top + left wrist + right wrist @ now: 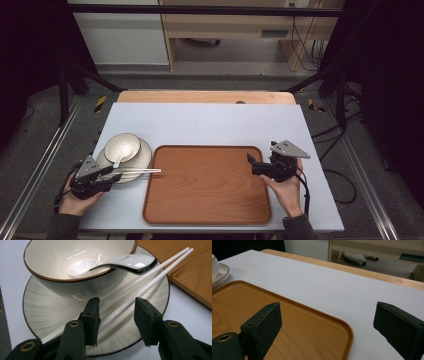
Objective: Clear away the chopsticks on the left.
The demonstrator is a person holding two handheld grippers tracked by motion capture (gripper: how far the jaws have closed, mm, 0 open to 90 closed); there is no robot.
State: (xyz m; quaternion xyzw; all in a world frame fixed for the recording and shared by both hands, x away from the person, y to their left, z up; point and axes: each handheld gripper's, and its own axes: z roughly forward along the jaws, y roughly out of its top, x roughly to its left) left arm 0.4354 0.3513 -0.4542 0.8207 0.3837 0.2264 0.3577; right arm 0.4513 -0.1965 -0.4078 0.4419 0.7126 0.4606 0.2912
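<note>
High view looked forward and down over the whole bench point(210, 117). Left gripper view sat close over the plate point(50, 312); right gripper view faced across the tray point(287, 322), which all three views shared.

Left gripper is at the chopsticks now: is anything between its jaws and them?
Nothing visible. The left gripper is open, and the chopsticks lie on the plate between its jaws. The spoon and bowl sit farther along.
</note>
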